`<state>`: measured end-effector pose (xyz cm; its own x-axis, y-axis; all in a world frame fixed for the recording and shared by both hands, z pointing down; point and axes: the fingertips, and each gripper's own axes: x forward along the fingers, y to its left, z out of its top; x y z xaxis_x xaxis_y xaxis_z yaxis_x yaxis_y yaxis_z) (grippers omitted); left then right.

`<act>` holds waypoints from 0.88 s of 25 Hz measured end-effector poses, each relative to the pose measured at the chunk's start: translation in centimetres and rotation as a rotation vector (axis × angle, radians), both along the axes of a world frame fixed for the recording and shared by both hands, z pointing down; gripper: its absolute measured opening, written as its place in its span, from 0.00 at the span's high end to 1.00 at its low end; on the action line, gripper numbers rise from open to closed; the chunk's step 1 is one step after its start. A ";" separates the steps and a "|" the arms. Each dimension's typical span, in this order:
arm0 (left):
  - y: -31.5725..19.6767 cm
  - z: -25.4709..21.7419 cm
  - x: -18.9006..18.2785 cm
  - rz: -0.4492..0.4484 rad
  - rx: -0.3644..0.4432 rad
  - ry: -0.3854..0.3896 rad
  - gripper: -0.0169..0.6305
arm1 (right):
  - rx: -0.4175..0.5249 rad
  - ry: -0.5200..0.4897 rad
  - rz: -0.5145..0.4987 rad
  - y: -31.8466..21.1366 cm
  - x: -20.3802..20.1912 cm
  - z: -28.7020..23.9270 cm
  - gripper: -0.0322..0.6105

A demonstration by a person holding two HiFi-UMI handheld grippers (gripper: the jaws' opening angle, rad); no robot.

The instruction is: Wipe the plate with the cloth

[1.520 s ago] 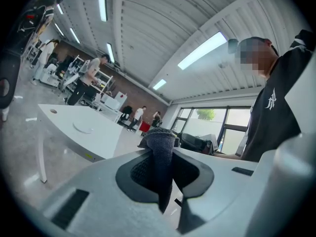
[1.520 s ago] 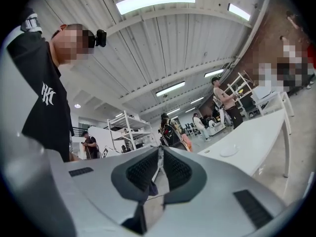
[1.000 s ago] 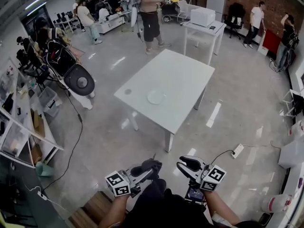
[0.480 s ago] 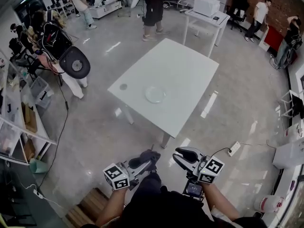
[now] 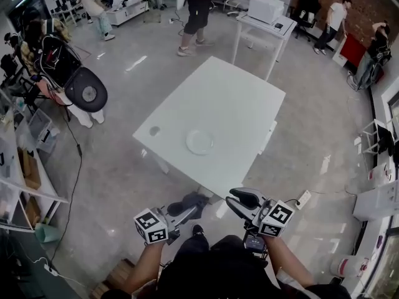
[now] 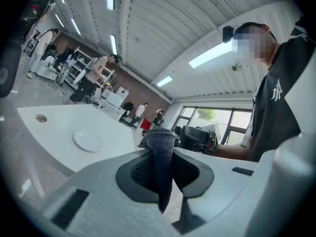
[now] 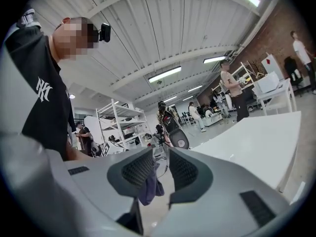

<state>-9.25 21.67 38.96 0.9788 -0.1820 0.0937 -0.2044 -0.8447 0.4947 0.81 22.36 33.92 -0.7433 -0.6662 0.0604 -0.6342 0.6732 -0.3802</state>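
Note:
A white plate (image 5: 200,141) lies near the front edge of a white table (image 5: 243,98); the left gripper view shows the plate (image 6: 88,140) ahead to the left. My left gripper (image 5: 187,212) is shut on a dark grey cloth (image 5: 191,202), which stands pinched upright between the pads (image 6: 160,154). My right gripper (image 5: 240,202) is open with a clear gap between its jaws (image 7: 160,169). The cloth (image 7: 148,189) shows through that gap, beyond the jaws and not touching them. Both grippers are held level over the floor, short of the table's near corner.
A second white table (image 5: 262,27) with a white box on it stands behind. Several people stand at the far end of the room. Shelves (image 5: 25,167) line the left wall. A dark round-backed stand (image 5: 87,92) sits left of the table. A power strip (image 5: 303,198) lies on the floor.
Both grippers have been carried forward toward the table, whose near corner and plate now sit closer. The cloth stays in the left gripper.

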 end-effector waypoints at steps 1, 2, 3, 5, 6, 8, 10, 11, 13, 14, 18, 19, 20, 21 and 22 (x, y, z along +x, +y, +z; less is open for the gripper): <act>-0.8 0.0 0.5 0.003 0.002 -0.001 0.90 | 0.001 0.003 0.002 -0.8 0.4 0.0 0.83; -1.5 0.0 0.9 0.003 0.002 0.001 0.90 | -0.002 0.004 0.003 -1.4 0.8 0.1 0.83; -2.1 0.0 1.3 0.000 -0.003 0.005 0.90 | -0.006 0.004 0.004 -1.9 1.2 0.2 0.83; -3.2 0.5 1.7 -0.009 -0.019 0.008 0.90 | -0.019 0.002 0.003 -2.8 2.0 0.7 0.83; -3.7 0.8 1.9 -0.014 -0.026 0.002 0.90 | -0.026 -0.001 0.000 -3.5 2.3 1.0 0.83; -4.8 1.5 2.2 -0.024 -0.036 -0.015 0.90 | -0.041 -0.010 -0.016 -5.0 3.0 1.8 0.83; -6.3 2.2 2.7 -0.049 -0.048 -0.026 0.90 | -0.060 -0.023 -0.046 -6.9 3.6 3.0 0.83; -7.3 2.5 3.1 -0.069 -0.056 -0.029 0.90 | -0.068 -0.029 -0.064 -8.1 4.0 3.6 0.83; -9.8 3.2 4.2 -0.117 -0.072 -0.035 0.90 | -0.081 -0.040 -0.107 -11.1 5.1 4.4 0.82; -11.0 3.4 5.0 -0.135 -0.079 -0.040 0.90 | -0.089 -0.047 -0.130 -12.5 5.7 4.6 0.81; -14.8 3.9 7.4 -0.197 -0.107 -0.063 0.90 | -0.143 -0.065 -0.221 -17.1 7.7 5.7 0.81; -15.8 4.1 7.8 -0.217 -0.114 -0.065 0.90 | -0.156 -0.061 -0.237 -18.2 8.3 6.0 0.80; -17.0 4.2 8.3 -0.235 -0.118 -0.068 0.90 | -0.170 -0.057 -0.247 -19.6 9.0 6.5 0.80; -18.2 4.4 8.9 -0.251 -0.116 -0.075 0.90 | -0.190 -0.056 -0.251 -21.0 9.8 7.2 0.80; -19.2 4.6 9.5 -0.261 -0.111 -0.088 0.90 | -0.218 -0.058 -0.250 -22.3 10.6 8.0 0.80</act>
<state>0.29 2.43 43.60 0.8874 -0.4105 0.2098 -0.4541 -0.6994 0.5519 11.45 0.09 41.93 -0.8886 -0.4387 0.1339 -0.4325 0.7042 -0.5631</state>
